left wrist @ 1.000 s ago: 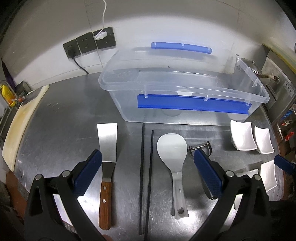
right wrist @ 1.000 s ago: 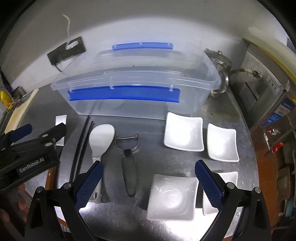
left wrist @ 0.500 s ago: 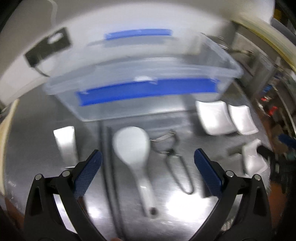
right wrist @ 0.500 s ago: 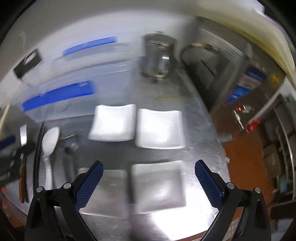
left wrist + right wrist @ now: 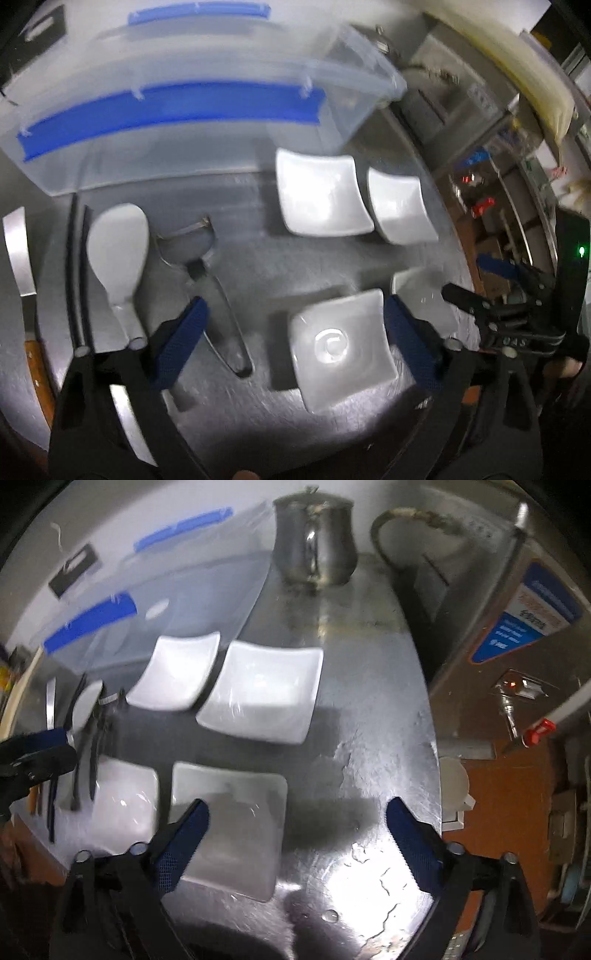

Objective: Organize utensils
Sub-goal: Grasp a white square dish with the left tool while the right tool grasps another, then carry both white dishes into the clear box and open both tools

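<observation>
On the steel counter [image 5: 251,206] lie a wood-handled metal spatula [image 5: 18,251], two black chopsticks [image 5: 75,266], a white rice paddle [image 5: 116,254] and a peeler [image 5: 207,273], in a row before a clear plastic bin [image 5: 177,122] with blue latches. My left gripper [image 5: 295,343] is open above a square white dish [image 5: 340,343]. My right gripper [image 5: 295,842] is open above the counter's right part, beside another square white dish [image 5: 229,823]. The right gripper also shows at the right of the left wrist view [image 5: 480,284].
Several square white dishes lie in a cluster [image 5: 262,694]. A steel jug [image 5: 314,542] stands at the back. A steel appliance [image 5: 498,602] with a blue label is at the right, past the counter edge [image 5: 436,760]. Wall sockets [image 5: 74,572] are behind the bin.
Both grippers have swung to the right. The left view went from the spatula and chopsticks to the dishes; the right view went from the utensils to the counter's right end. Both stay open.
</observation>
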Motion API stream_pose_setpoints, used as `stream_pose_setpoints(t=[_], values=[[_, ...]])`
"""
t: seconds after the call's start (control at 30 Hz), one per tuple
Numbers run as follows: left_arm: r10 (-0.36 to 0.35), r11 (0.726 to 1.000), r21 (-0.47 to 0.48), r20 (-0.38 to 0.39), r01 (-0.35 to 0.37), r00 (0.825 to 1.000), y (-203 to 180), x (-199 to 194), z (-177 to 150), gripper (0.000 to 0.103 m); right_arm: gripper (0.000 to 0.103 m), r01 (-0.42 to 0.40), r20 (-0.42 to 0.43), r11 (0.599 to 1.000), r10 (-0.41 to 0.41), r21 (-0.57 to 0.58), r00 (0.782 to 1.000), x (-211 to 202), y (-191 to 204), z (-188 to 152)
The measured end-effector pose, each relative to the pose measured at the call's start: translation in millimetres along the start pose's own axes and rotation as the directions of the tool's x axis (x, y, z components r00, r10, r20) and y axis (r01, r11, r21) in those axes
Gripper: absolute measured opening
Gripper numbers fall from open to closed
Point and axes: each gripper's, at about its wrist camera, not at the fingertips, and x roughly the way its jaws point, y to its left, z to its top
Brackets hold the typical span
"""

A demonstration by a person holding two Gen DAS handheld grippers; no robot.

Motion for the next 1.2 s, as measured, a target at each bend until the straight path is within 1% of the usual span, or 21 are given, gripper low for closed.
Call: stream_pose_setpoints(t=[0.03,0.07,0.1,0.13,0.2,0.27,0.3,0.33,0.4,0.43,0.53,0.57,0.63,0.7,0.8,0.9,1.03,1.07,1.13,1.2], values=[[0.006,1.000,0.001,-0.019,-0.006,1.000,-2.4,6.0,-0.6,0.077,0.076,-0.021,-0.018,1.000,0.021,0.004,1.000,2.4,-2.4,0.0],[0.005,1.000,0.003,-0.037,-0.005,0.999,-3.8,11.4,-0.8,0.074,0.073,-0.044,-0.040,0.999,0.044,0.014,0.998,4.8,-3.4,-0.6],[-0.009,1.000,0.005,-0.062,0.010,0.998,-5.7,17.8,-2.6,0.073,0.073,-0.074,-0.066,0.997,0.075,0.024,0.995,9.0,-5.8,-1.2],[-0.025,1.000,0.011,-0.080,0.026,0.997,-6.7,20.9,-3.5,0.068,0.073,-0.085,-0.077,0.996,0.086,0.021,0.993,11.8,-5.8,-0.7],[-0.066,0.998,0.016,-0.114,0.068,0.991,-10.6,30.0,-7.3,0.059,0.065,-0.088,-0.091,0.996,0.087,0.000,0.992,13.9,-2.8,-2.1],[-0.082,0.997,-0.002,-0.135,0.082,0.987,-8.9,35.2,-10.2,0.049,0.051,-0.098,-0.121,0.995,0.096,-0.012,0.988,18.0,0.2,-3.4],[-0.080,0.997,-0.008,-0.152,0.080,0.985,-8.0,38.7,-11.6,0.046,0.048,-0.100,-0.137,0.995,0.095,-0.026,0.986,21.1,2.3,-4.3],[-0.079,0.997,-0.014,-0.172,0.078,0.982,-7.6,44.1,-13.6,0.039,0.047,-0.105,-0.144,0.994,0.099,-0.033,0.985,23.5,3.0,-5.7],[-0.082,0.996,-0.032,-0.192,0.077,0.978,-7.2,51.1,-16.3,0.033,0.045,-0.121,-0.163,0.992,0.115,-0.031,0.980,28.6,5.4,-7.7],[-0.077,0.997,-0.030,-0.197,0.073,0.977,-5.8,51.4,-17.1,0.028,0.043,-0.133,-0.176,0.991,0.125,-0.032,0.976,31.1,7.3,-8.4],[-0.078,0.997,-0.024,-0.229,0.074,0.970,-7.8,59.7,-19.8,0.020,0.043,-0.153,-0.196,0.988,0.149,-0.004,0.969,38.3,8.1,-8.7],[-0.082,0.997,-0.027,-0.237,0.078,0.968,-7.4,62.7,-20.3,0.018,0.043,-0.153,-0.191,0.988,0.151,0.002,0.970,38.6,8.2,-8.5],[-0.105,0.994,-0.038,-0.254,0.099,0.962,-7.8,71.4,-20.8,0.015,0.043,-0.147,-0.191,0.989,0.146,0.012,0.971,39.4,9.0,-7.2],[-0.111,0.994,-0.035,-0.266,0.106,0.958,-9.6,77.6,-22.0,0.014,0.043,-0.134,-0.190,0.991,0.135,0.018,0.972,40.1,9.4,-6.7],[-0.104,0.995,-0.028,-0.264,0.100,0.959,-12.8,76.2,-23.8,0.014,0.043,-0.128,-0.189,0.992,0.130,0.021,0.973,39.6,7.6,-6.8],[-0.103,0.995,-0.031,-0.272,0.098,0.957,-15.3,74.7,-23.9,0.015,0.043,-0.124,-0.186,0.992,0.125,0.019,0.974,42.5,11.8,-5.3],[-0.101,0.995,-0.047,-0.262,0.092,0.960,-15.6,74.6,-20.7,0.014,0.043,-0.133,-0.199,0.991,0.127,-0.019,0.972,42.8,18.8,-9.1],[-0.106,0.994,-0.056,-0.258,0.095,0.960,-14.5,74.7,-21.3,0.011,0.043,-0.136,-0.203,0.990,0.128,-0.027,0.971,43.7,18.7,-11.5],[-0.135,0.989,-0.085,-0.247,0.118,0.959,-10.3,73.4,-23.0,0.009,0.038,-0.124,-0.205,0.991,0.114,-0.038,0.972,43.1,21.9,-13.8],[-0.137,0.989,-0.088,-0.238,0.119,0.962,-10.4,72.3,-23.6,0.008,0.033,-0.127,-0.203,0.992,0.122,-0.010,0.971,42.7,18.6,-13.7]])
